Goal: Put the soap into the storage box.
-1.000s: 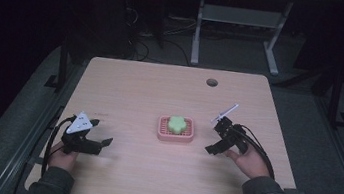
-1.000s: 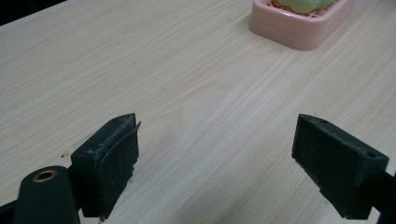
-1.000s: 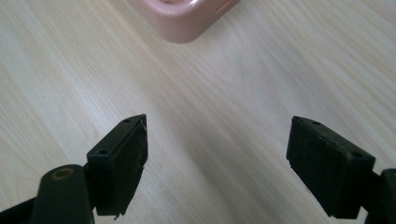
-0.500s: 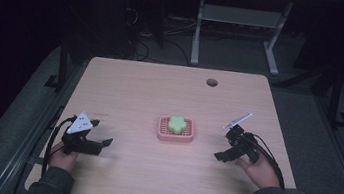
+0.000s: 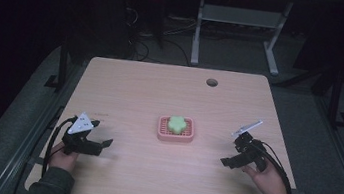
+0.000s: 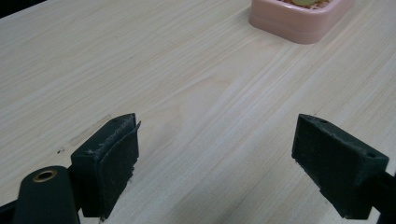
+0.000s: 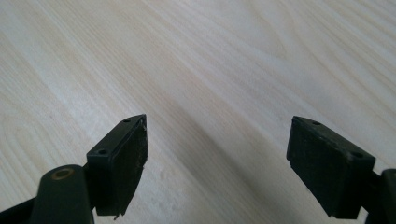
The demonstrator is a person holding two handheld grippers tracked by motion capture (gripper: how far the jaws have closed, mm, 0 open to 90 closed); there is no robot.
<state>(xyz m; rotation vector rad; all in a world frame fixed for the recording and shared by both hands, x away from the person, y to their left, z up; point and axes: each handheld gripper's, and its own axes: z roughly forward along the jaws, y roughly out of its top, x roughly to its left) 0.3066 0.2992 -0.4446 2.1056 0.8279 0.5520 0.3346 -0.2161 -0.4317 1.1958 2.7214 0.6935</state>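
Green piece point(image 5: 176, 123): lies in the pink tray point(image 5: 175, 135), mid surface point(image 5: 160, 90).
Left tool point(image 5: 103, 143): jaws apart, empty, well left of tray.
Right tool point(image 5: 226, 161): jaws apart, empty, right of tray.

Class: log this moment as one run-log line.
left tongs: open, empty | right tongs: open, empty | green piece: in pink tray

The pale wooden table point(image 5: 130, 91) stood on grey floor point(image 5: 20, 122) in a dark room; a white metal stand point(image 5: 235, 24) stood behind
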